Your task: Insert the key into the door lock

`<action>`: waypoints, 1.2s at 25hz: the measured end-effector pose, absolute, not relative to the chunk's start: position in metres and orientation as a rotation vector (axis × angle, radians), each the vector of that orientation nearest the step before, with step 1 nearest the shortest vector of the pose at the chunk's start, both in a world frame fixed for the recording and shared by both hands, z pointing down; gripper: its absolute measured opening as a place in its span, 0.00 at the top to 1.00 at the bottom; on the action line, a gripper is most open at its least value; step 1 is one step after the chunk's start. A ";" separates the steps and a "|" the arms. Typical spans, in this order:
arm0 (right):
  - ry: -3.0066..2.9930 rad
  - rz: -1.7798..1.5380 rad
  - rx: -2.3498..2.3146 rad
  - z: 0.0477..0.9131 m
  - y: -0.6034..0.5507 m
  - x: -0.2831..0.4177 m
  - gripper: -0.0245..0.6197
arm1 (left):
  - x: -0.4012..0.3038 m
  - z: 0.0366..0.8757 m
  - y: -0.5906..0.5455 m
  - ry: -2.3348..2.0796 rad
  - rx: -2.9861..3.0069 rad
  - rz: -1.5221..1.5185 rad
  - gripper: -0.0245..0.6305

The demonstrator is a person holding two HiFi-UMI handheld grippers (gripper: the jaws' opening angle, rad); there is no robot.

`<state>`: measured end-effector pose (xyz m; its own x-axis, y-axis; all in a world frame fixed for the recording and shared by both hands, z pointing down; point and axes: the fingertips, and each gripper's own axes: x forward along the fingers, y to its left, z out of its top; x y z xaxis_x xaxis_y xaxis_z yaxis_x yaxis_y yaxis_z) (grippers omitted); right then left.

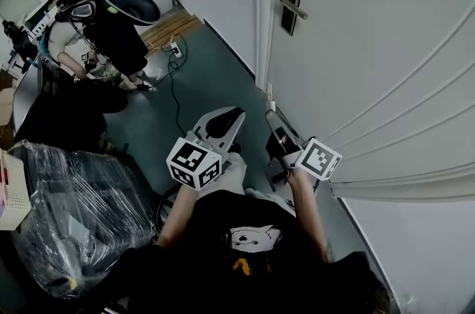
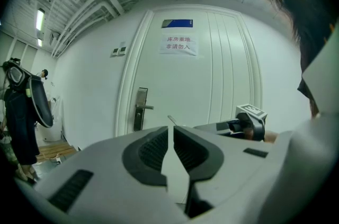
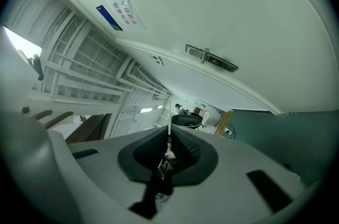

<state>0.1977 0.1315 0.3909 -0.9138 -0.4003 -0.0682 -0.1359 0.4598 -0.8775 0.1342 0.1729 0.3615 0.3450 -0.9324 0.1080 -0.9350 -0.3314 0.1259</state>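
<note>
The white door (image 1: 371,45) stands to my right, with its dark lock plate and lever handle (image 1: 292,1) well ahead of both grippers. My right gripper (image 1: 276,128) is shut on the key (image 3: 169,125). The thin blade sticks out past the jaw tips and a key ring (image 3: 166,161) hangs between the pads. It points toward the door below the handle (image 3: 209,57), some distance off. My left gripper (image 1: 234,116) is held beside it, shut, with nothing between its jaws (image 2: 170,132). The lock plate (image 2: 140,108) shows far ahead in the left gripper view.
A person in dark clothes (image 1: 111,23) stands at the back left near a wooden pallet (image 1: 172,27). A cable (image 1: 176,86) runs over the green floor. A plastic-wrapped bundle (image 1: 74,208) sits at my left. A paper notice (image 2: 178,44) hangs on the door.
</note>
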 end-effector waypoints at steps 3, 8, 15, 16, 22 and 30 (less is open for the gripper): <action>2.440 -1.451 -0.467 0.395 0.109 0.191 0.93 | 0.127 0.364 0.155 -1.710 2.424 0.038 0.91; 2.434 -1.481 -0.436 0.397 0.090 0.171 0.93 | 0.107 0.368 0.138 -1.734 2.387 0.043 0.91; 2.435 -1.508 -0.447 0.408 0.059 0.137 0.93 | 0.073 0.379 0.108 -1.729 2.365 0.030 0.91; 2.429 -1.515 -0.456 0.411 0.053 0.132 0.93 | 0.067 0.381 0.103 -1.725 2.367 0.035 0.91; 2.405 -1.534 -0.553 0.422 -0.001 0.092 0.93 | 0.015 0.387 0.049 -1.690 2.384 0.037 0.91; 2.425 -1.518 -0.630 0.414 -0.035 0.039 0.93 | -0.032 0.374 0.007 -1.601 2.438 -0.037 0.91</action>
<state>0.0394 -0.0354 0.4139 -0.8860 -0.4614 0.0461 -0.2430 0.3773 -0.8936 -0.0319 0.0071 0.3745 0.4048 -0.9087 0.1015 -0.9031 -0.3799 0.2003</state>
